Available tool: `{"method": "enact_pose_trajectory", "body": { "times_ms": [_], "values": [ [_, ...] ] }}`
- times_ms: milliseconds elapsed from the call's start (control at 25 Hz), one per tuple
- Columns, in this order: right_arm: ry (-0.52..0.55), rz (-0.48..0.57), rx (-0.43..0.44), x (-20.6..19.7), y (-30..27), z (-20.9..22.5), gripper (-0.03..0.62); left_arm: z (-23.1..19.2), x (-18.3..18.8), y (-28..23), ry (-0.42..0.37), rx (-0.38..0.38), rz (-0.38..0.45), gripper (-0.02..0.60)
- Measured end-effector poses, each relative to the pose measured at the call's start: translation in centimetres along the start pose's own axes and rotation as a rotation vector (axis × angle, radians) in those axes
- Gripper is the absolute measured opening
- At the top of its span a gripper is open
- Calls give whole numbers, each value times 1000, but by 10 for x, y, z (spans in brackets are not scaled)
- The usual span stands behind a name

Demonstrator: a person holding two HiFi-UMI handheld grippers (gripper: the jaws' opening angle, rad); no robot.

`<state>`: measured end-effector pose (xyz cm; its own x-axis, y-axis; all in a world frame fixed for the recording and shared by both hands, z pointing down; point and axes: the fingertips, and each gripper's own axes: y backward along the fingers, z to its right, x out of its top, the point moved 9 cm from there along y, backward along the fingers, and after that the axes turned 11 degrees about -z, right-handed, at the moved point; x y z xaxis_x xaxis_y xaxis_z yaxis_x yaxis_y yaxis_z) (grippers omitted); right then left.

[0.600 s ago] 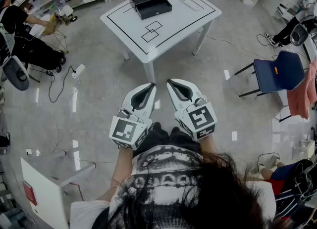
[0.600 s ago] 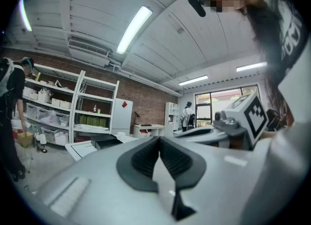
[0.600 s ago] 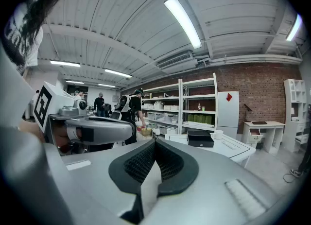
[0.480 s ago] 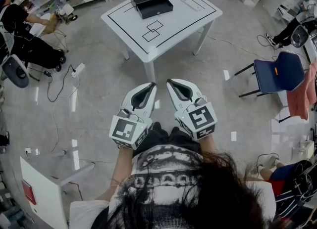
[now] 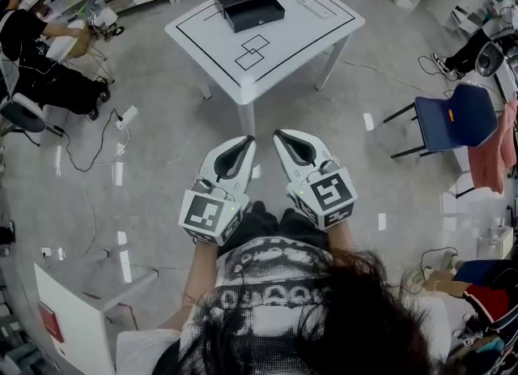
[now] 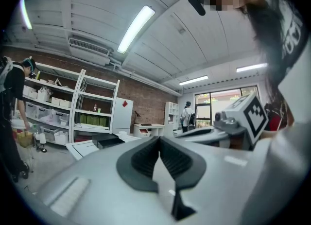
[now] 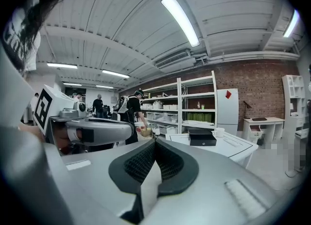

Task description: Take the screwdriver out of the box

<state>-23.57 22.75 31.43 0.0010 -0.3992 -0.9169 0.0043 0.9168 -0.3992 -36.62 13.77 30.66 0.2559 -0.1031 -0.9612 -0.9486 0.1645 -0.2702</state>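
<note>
Left hand-held gripper (image 5: 243,145) and right hand-held gripper (image 5: 285,140): both clenched, empty. Box (image 5: 248,5) sits on desk (image 5: 307,33), well ahead. Screwdriver unseen, presumably inside. Risk: arriving clenched, jaws shove the box rather than open it.

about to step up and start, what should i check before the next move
1. Left gripper empty: ok, shut on nothing.
2. Right gripper empty: ok, shut on nothing.
3. Box on the table: ok, near its far edge.
4. Box within reach: not ok, the table stands well ahead of both grippers.
5. Box lid open: not ok, it looks closed.
6. Screwdriver located: cannot tell, none shows.
</note>
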Motion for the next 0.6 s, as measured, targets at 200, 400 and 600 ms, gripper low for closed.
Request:
{"method": "enact_pose_trajectory", "body": {
  "times_ms": [200,400,600],
  "values": [
    [-13,-11,-19,-1,-13,-3,-2,-16,0,-1,-8,-21,6,0],
    [-19,-28,-41,2,-26,-5,-2,-33,-1,-4,1,-49,6,0],
    [-28,-43,-52,5,-33,-4,-2,-44,-3,-11,19,-69,-3,0]
  ]
}}
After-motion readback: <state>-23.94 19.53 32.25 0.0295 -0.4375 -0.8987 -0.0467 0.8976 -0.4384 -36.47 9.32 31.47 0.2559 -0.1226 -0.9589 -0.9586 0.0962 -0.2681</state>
